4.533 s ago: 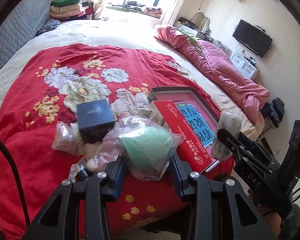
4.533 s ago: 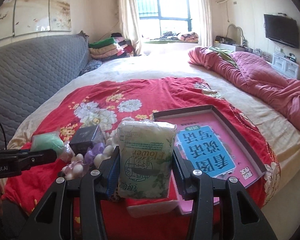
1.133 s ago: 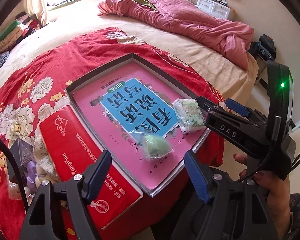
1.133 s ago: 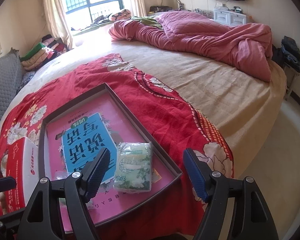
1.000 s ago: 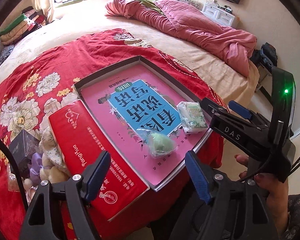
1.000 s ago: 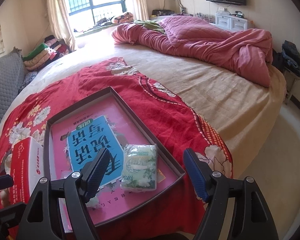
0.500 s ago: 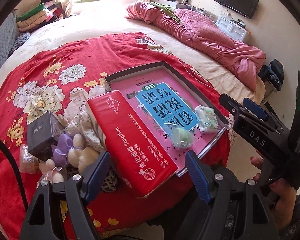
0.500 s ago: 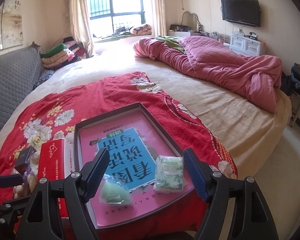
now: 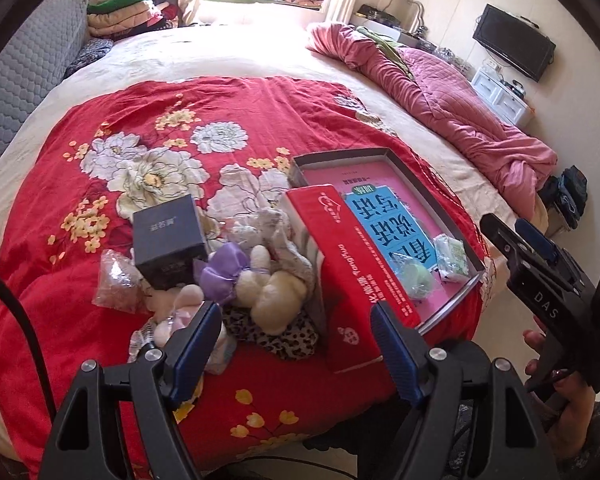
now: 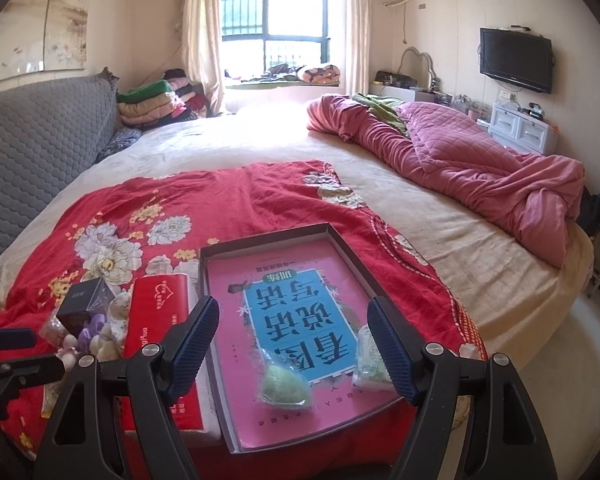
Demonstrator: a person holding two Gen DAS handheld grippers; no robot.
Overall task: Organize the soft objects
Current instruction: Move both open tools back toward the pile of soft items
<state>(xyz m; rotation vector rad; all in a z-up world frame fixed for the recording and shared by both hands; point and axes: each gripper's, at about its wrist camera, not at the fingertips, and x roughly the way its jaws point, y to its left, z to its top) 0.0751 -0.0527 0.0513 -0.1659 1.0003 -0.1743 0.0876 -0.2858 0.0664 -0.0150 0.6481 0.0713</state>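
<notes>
A shallow dark box with a pink and blue printed bottom lies on the red floral quilt; it also shows in the left wrist view. Inside it lie a bagged green sponge and a white-green tissue pack. Left of the box lie a red tissue packet, plush toys with a purple bow, and a black box. My left gripper is open and empty above the toys. My right gripper is open and empty above the box.
A clear bag lies left of the black box. A leopard-print cloth lies under the toys. A pink duvet is heaped at the right. Folded blankets and a grey headboard stand at the far left.
Both grippers have pulled back and swung left from the box. The sponge and tissue pack stay in the box; 4.5 s ago each was held in a gripper.
</notes>
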